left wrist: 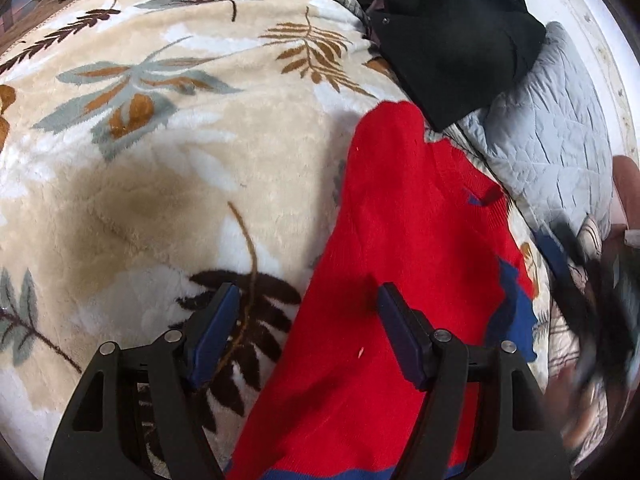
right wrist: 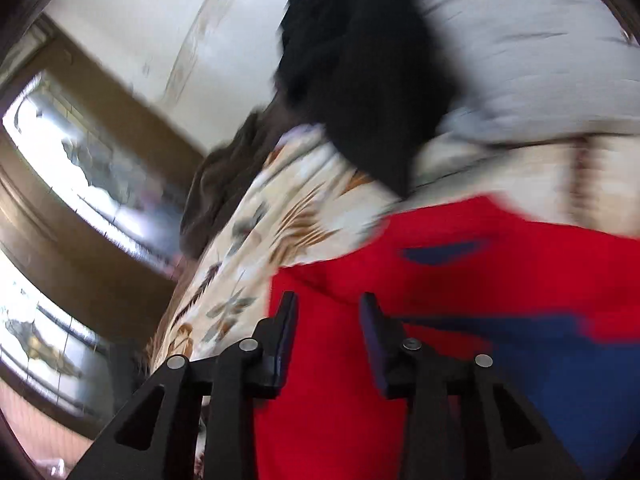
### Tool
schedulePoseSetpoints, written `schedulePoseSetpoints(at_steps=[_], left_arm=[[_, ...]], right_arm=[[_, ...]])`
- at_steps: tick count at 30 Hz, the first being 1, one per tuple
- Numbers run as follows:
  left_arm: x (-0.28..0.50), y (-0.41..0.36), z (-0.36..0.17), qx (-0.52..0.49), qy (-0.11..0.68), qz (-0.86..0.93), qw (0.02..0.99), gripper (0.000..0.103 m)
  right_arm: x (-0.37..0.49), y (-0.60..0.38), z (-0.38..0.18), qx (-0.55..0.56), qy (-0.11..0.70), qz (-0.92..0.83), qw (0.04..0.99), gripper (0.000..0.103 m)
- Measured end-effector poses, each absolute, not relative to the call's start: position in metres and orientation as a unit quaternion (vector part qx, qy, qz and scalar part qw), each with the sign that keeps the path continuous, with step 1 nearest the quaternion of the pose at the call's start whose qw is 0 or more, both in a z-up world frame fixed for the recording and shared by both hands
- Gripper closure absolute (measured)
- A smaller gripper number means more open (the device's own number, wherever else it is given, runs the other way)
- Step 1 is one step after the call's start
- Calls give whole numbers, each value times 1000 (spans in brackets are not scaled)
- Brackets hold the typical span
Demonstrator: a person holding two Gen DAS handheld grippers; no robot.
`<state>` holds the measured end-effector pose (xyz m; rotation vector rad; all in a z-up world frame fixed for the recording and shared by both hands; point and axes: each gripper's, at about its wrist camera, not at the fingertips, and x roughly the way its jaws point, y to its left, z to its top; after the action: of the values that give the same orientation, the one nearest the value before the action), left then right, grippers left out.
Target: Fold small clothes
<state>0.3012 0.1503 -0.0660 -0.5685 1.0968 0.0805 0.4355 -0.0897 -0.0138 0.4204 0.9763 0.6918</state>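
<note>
A red knit garment (left wrist: 400, 240) with blue trim lies spread on a cream leaf-patterned blanket (left wrist: 160, 140). My left gripper (left wrist: 304, 296) hovers over the garment's left edge with its jaws wide apart. Its left finger is above the blanket and its right finger above the red cloth, and nothing is pinched. In the blurred right wrist view, my right gripper (right wrist: 328, 304) stands open above the red garment (right wrist: 440, 260), close to its edge by the blanket (right wrist: 280, 220). No cloth sits between its pads.
A black garment (left wrist: 452, 32) is heaped at the far end beside a grey quilted cover (left wrist: 552, 140). A blurred dark shape and part of a hand (left wrist: 626, 188) are at the right edge. A window (right wrist: 80, 140) and a white wall lie beyond the bed.
</note>
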Motion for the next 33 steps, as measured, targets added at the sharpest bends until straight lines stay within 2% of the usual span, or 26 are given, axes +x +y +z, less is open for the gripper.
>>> schedulePoseSetpoints(at_steps=[5,9,10,11,12,15,20,25,29,31,32,33], left_arm=[[300,154,-67,-271,518,21,811,32],[301,155,-68,-271,520,12,810,32],[301,156,-67,-271,519,10,810,32],[300,156,-67,-273,519,9,810,32],[300,157,-67,-276,519,9,809,32],[299,160,-68,-287,516,9,807,32],[301,159,-70,-280,518,11,808,32],[298,164,-67,-293,513,10,807,32],[287,172,-51,-313,479,17,820,32],[284,173,-42,-300,462,31,834,32],[285,170,-41,-288,462,39,838,32],[287,167,-43,-275,467,45,839,32]], right_arm=[[481,-2,-30,129,492,362,781,57],[488,23,-44,80,528,407,741,56],[482,26,-45,55,526,416,740,60],[477,31,-43,24,513,422,747,82],[472,32,-40,12,503,428,751,95],[471,21,-32,50,461,428,776,96],[479,33,-78,40,513,370,773,97],[470,-1,-45,111,483,362,789,85],[445,-34,-31,132,460,370,796,85],[435,-43,-42,130,476,358,792,86],[432,-43,-48,126,486,347,792,87],[431,-43,-60,116,501,325,794,94]])
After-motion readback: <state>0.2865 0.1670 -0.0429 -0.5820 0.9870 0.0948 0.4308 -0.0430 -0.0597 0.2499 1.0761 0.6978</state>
